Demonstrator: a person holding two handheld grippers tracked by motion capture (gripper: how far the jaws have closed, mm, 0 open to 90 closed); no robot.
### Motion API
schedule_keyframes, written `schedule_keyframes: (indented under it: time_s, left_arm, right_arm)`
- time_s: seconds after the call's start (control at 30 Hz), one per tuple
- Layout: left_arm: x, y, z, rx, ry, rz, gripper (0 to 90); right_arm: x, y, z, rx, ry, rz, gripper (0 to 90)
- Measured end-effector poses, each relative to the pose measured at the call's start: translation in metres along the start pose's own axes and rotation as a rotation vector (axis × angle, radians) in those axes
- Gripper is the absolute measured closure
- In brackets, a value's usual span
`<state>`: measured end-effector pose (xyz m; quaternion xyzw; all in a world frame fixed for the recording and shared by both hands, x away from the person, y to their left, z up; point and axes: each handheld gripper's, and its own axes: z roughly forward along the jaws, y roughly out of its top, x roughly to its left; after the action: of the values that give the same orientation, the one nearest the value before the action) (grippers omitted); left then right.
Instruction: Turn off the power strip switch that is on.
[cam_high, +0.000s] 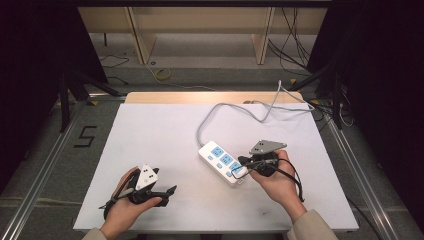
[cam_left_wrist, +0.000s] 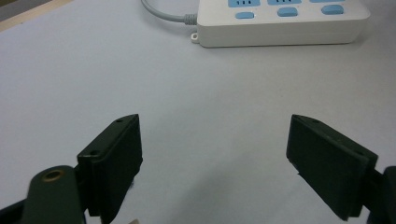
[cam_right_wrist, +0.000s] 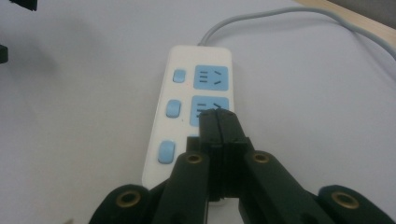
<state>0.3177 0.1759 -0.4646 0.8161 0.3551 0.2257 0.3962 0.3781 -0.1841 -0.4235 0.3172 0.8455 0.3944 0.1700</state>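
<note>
Power strip (cam_high: 223, 161): a white three-outlet strip with light-blue socket faces and three light-blue switch buttons is lying flat on the white table (cam_high: 150, 145), right of centre and nearer the person's edge, set at a slant.
Strip in the right gripper view (cam_right_wrist: 187, 112): it is running away from the camera, the buttons lining its left side and the sockets its right.
Strip in the left gripper view (cam_left_wrist: 280, 23): it is lying across the top of the frame, well apart from the jaws.
Cord (cam_high: 235, 107): the grey cable is leaving the strip's far end, curving up and across the table and dropping off the far right corner.
Right gripper (cam_high: 242, 162): it is being held in the right hand (cam_high: 277, 177), its jaws pressed together with no gap and nothing between them.
Right gripper's tips (cam_right_wrist: 217, 122): they are hovering over or resting on the near part of the strip, at the middle socket's lower edge; contact cannot be told.
Left gripper (cam_high: 170, 190): it is being held in the left hand (cam_high: 125, 200) near the table's front left, well apart from the strip, pointing toward it.
Left gripper's jaws: they are standing wide apart and holding nothing, with bare table showing between them.
</note>
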Motion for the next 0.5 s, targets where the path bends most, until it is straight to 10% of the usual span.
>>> schedule_keyframes:
  time_s: [0.5]
  left_arm:
    - [-0.0006,0.0002,0.0004,-0.001,0.001,0.003,18.2]
  right_arm:
    - [0.0004,0.0093,0.0021,0.008,-0.003,-0.005,90.0]
